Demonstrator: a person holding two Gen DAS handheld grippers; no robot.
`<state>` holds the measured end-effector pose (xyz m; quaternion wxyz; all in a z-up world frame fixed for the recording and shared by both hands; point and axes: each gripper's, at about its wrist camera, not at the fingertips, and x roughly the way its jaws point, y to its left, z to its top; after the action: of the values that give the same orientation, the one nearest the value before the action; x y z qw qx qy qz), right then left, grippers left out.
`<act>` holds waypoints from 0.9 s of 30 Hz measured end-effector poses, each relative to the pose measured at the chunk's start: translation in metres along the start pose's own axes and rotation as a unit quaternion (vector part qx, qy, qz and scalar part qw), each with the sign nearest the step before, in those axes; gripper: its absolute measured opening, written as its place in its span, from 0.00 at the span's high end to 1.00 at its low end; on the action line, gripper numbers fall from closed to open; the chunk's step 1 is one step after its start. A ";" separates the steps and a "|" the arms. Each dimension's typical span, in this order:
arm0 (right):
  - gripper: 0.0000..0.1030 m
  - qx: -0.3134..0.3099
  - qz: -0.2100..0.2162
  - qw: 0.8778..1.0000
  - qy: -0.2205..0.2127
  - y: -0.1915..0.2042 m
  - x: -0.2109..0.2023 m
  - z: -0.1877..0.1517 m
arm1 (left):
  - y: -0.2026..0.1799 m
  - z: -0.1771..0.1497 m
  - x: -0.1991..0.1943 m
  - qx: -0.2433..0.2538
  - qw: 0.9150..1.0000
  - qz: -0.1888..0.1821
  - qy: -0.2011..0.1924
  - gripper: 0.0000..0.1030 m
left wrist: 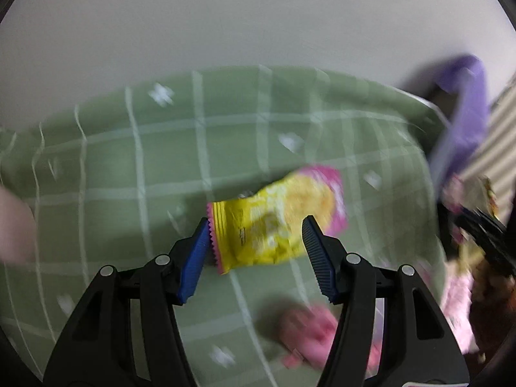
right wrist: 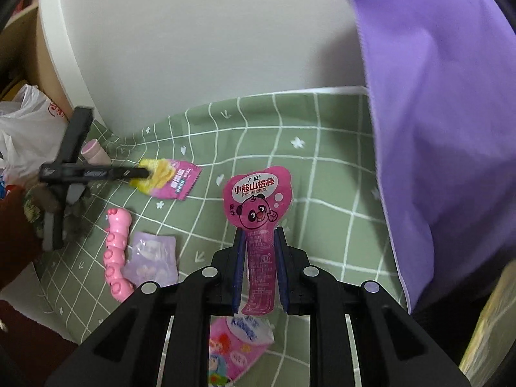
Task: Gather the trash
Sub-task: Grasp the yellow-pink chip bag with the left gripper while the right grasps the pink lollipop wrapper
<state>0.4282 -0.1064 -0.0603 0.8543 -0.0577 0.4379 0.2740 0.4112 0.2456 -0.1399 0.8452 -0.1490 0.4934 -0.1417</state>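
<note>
Right gripper (right wrist: 260, 237): jaws clenched on the narrow stem of the pink bear-face wrapper (right wrist: 258, 200), wide head sticking up past the tips. Grip is on thin film only, low on the stem. Risk: the floppy head swings or the film slides out through the pads on any fast move.

Left gripper (left wrist: 256, 242): jaws apart, blue pads either side of the yellow-pink snack packet (left wrist: 277, 219), not pressing it. In the right wrist view its tip sits right at the packet's yellow end. Left view is blurred, so I can't tell whether the packet lies flat or has one end lifted. Risk: closing now catches only the serrated edge, or pinches the green checked cloth (left wrist: 129, 161) along with it and drags the cloth.

Further out, still on the cloth: pale purple wrapper (right wrist: 151, 258) touching the pink segmented toy (right wrist: 116, 251), tissue pack (right wrist: 238, 338) under the right gripper. Toy probably isn't trash, and a wide grab at the purple wrapper could take it too.

Purple fabric (right wrist: 435, 129) hangs close on the right; I can't tell what it is. The lifted wrapper head could snag on it. White plastic bag (right wrist: 25, 129) sits off the table's far left edge.
</note>
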 end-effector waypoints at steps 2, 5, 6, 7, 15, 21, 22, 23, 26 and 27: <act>0.82 0.011 0.000 1.000 -0.006 -0.005 -0.003 -0.003 | -0.012 -0.014 -0.011 0.020 0.999 -0.025 0.001 0.46; 0.82 0.019 0.003 1.000 -0.010 -0.004 0.001 -0.005 | -0.023 -0.023 -0.023 0.056 0.998 -0.003 -0.008 0.46; 0.82 0.018 0.003 1.000 -0.010 -0.003 0.001 -0.007 | -0.026 -0.022 -0.022 0.069 0.997 0.017 -0.011 0.46; 0.82 0.016 0.002 1.000 -0.011 0.000 0.001 -0.008 | -0.028 -0.018 -0.021 0.083 0.996 0.035 -0.014 0.46; 0.82 0.007 -0.005 1.000 -0.027 0.015 -0.017 -0.019 | -0.055 0.003 0.020 0.178 0.982 0.051 0.027 0.46; 0.82 0.011 -0.016 0.999 -0.039 0.012 -0.036 -0.026 | -0.048 0.000 0.031 0.114 0.990 0.044 0.065 0.71; 0.82 0.011 -0.017 0.999 -0.039 0.012 -0.037 -0.026 | -0.048 -0.001 0.029 0.110 0.991 0.048 0.064 0.80; 0.82 0.012 -0.018 0.999 -0.041 0.013 -0.040 -0.028 | -0.048 -0.002 0.026 0.108 0.991 0.054 0.062 0.86; 0.82 0.010 -0.019 0.999 -0.047 0.015 -0.046 -0.028 | -0.050 -0.006 0.013 0.107 0.991 0.071 0.045 0.95; 0.82 0.008 -0.021 0.999 -0.049 0.016 -0.048 -0.028 | -0.050 -0.007 0.007 0.103 0.991 0.077 0.036 0.97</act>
<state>0.3773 -0.1223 -0.0372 0.8805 -0.0463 0.3967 0.2553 0.4037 0.1961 -0.1287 0.8460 -0.0175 0.5163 -0.1317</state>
